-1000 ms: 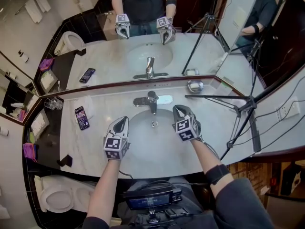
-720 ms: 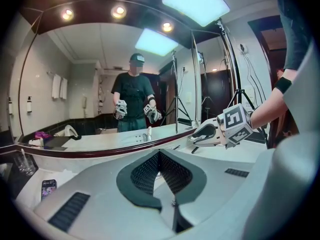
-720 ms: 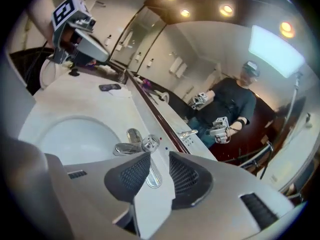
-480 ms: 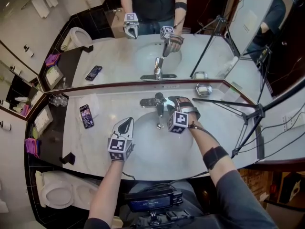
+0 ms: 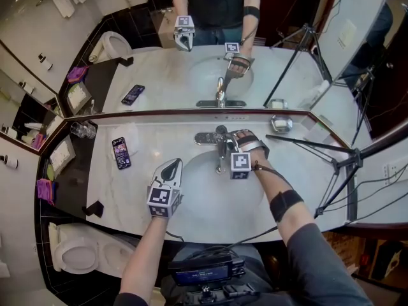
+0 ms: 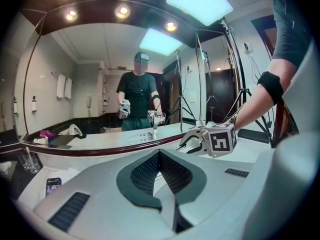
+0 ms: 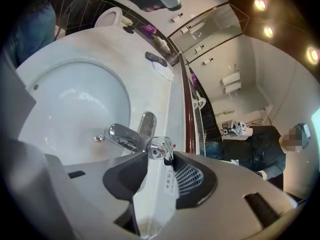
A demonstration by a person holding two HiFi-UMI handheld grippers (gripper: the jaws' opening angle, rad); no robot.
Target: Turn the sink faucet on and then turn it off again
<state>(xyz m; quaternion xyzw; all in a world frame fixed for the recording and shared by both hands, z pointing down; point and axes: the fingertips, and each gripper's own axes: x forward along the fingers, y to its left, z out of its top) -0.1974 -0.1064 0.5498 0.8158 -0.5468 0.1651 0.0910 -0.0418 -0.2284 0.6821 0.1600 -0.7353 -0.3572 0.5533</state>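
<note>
We had just opened the right gripper — the faucet lever lay at its jaws' mouth, pointing back at them; the left gripper stayed out, closed on nothing, farther off.

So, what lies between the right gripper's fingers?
The shiny chrome faucet handle, as the right gripper view shows. The fingers have just opened.

faucet 1 | phone 1 | toilet 1 | claws 2 (left claw, right claw)
</note>
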